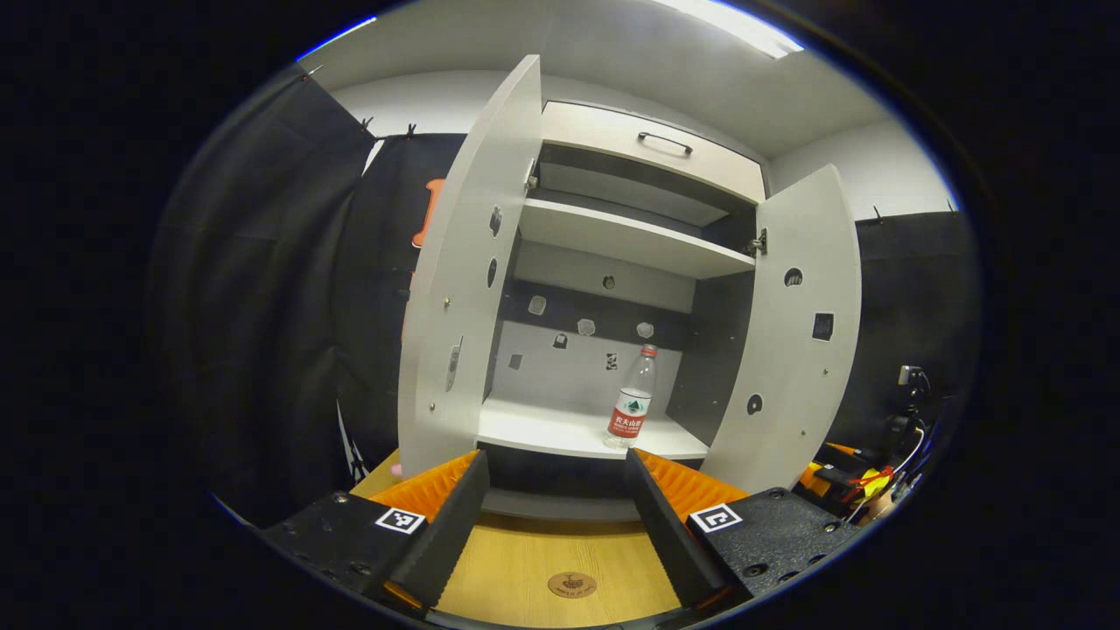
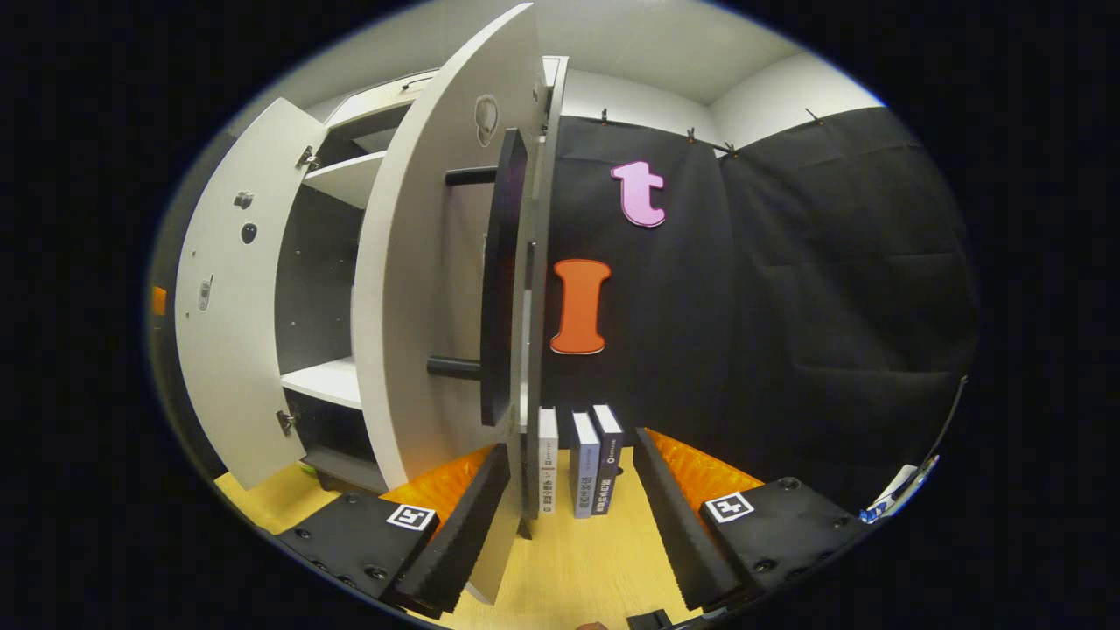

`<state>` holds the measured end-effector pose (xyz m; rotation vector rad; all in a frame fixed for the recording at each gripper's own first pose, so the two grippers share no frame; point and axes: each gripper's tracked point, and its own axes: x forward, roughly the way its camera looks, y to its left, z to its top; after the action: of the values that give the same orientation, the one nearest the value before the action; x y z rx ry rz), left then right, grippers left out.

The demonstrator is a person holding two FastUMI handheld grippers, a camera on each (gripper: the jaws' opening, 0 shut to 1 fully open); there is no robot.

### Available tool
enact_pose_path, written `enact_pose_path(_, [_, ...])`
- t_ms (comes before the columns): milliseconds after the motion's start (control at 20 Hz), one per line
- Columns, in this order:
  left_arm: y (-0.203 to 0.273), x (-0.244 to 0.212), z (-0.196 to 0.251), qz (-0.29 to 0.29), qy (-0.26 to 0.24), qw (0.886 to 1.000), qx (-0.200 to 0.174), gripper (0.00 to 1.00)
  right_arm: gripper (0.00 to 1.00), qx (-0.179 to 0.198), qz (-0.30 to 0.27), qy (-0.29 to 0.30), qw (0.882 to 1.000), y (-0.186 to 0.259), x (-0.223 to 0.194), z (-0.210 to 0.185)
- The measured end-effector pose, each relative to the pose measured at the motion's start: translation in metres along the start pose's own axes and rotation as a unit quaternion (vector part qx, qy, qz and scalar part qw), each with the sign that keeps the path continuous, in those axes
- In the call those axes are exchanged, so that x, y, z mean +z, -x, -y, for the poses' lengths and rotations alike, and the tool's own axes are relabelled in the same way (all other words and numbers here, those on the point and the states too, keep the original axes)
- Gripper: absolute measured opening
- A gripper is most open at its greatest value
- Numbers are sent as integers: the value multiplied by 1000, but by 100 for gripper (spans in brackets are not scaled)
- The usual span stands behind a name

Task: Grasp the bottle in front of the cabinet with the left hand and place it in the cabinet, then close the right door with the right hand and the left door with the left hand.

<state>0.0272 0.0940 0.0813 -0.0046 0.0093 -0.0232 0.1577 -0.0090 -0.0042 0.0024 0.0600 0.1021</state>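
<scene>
White cabinet (image 1: 612, 236) already holds the water bottle (image 1: 632, 398) upright on its lower shelf. Left gripper (image 1: 556, 516) hangs released, empty. Right gripper (image 2: 569, 516), fingers spread, straddles the right door (image 2: 437, 289) edge; push squarely on its outer face, clearing the books (image 2: 577, 459).

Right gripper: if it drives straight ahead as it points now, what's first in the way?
Probably the books standing on the table ahead of the open right gripper. The right door's edge sits just inside its left finger and could graze first; depth unclear.
</scene>
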Motion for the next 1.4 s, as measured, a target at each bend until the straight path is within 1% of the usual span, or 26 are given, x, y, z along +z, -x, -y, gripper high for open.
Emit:
enact_pose_path(200, [-1,-1,-9,0,0,1000,8,95,95,25,7,5,1000,-9,4,-38])
enact_pose_path(400, [5,2,-22,5,-5,1000,22,95,95,41,11,9,999,-21,6,-65])
enact_pose_path(650, [8,3,-38,6,-5,999,36,95,96,36,19,20,999,-35,8,-74])
enact_pose_path(700, [8,2,-41,6,-6,999,39,95,87,34,20,19,999,-39,8,-72])
enact_pose_path(750, [8,1,-43,5,-6,999,41,95,96,33,20,18,999,-43,9,-72])
enact_pose_path(900, [2,-1,-48,6,-8,999,45,95,96,31,19,13,999,-49,8,-74])
enact_pose_path(950, [2,-1,-49,6,-8,999,48,95,87,31,19,13,999,-52,8,-75])
enact_pose_path(1000, [2,-1,-51,6,-8,999,50,95,95,32,19,13,999,-55,8,-77])
enact_pose_path(1150, [3,-1,-59,6,-7,998,59,95,95,33,18,17,999,-64,7,-80])
enact_pose_path(1400, [6,-1,-76,7,-3,997,77,95,96,51,20,22,998,-86,7,-103])
